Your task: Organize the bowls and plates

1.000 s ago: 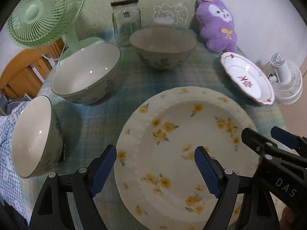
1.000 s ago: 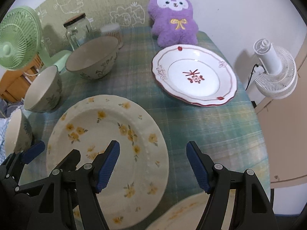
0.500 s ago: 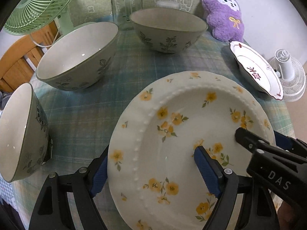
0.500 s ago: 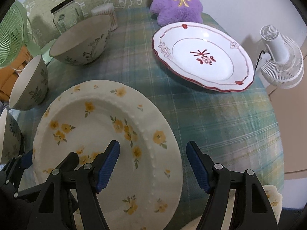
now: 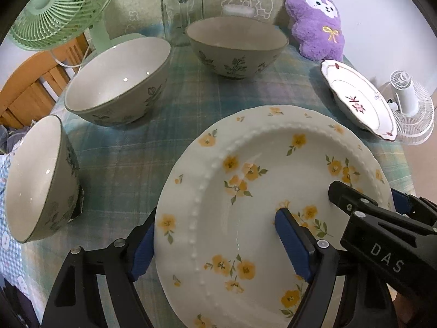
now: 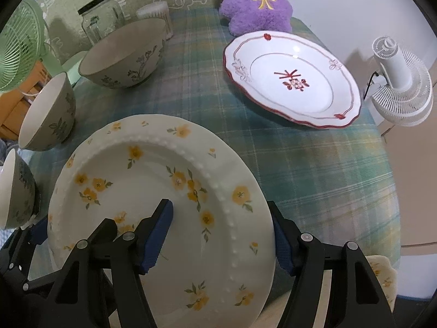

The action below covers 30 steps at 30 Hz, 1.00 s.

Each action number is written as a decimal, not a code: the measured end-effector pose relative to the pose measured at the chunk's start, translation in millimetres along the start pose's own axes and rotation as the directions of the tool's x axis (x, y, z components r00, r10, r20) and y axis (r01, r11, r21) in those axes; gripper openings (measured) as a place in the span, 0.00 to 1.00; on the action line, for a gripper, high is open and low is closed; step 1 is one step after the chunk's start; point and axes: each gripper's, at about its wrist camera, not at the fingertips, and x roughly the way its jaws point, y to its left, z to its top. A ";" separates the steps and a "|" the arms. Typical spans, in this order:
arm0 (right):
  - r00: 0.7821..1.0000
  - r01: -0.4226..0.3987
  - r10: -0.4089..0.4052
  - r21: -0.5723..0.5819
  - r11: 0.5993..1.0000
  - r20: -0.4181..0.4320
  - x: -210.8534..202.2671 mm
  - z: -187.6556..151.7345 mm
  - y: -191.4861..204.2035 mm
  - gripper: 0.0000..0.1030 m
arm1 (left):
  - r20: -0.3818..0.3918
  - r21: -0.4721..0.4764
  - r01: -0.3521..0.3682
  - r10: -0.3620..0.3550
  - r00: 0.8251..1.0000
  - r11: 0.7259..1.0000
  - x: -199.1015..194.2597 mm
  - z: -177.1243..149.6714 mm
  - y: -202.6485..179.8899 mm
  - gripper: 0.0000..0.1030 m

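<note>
Between our two grippers, yellow-flower plate (image 5: 262, 207): left gripper (image 5: 215, 243) and right gripper (image 6: 221, 235) each straddle opposite rim, wide, grip unclear. Risk: uneven pull tips plate onto tabletop (image 6: 300, 169).

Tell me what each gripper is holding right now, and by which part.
Both grip the white yellow-flowered plate by its rim: the left gripper straddles the left edge, the right gripper the right edge, one jaw above and one beneath.
</note>
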 end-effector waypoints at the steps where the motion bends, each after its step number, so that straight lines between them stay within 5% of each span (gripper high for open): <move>1: 1.000 -0.001 0.001 -0.001 1.000 0.004 -4.4 -0.9 -1.7 0.69 | 0.005 0.002 -0.001 0.001 1.000 1.000 -3.0 -0.2 -2.1 0.80; 12: 0.999 0.019 -0.019 0.012 1.000 0.051 -49.3 -16.8 -28.2 0.69 | 0.059 0.026 -0.010 0.008 0.998 1.000 -41.2 -15.5 -32.5 0.80; 30: 0.998 0.063 -0.064 0.064 0.996 0.021 -72.5 -86.9 -121.1 0.69 | 0.034 0.059 0.010 -0.012 0.999 0.998 -57.4 -79.9 -116.8 0.80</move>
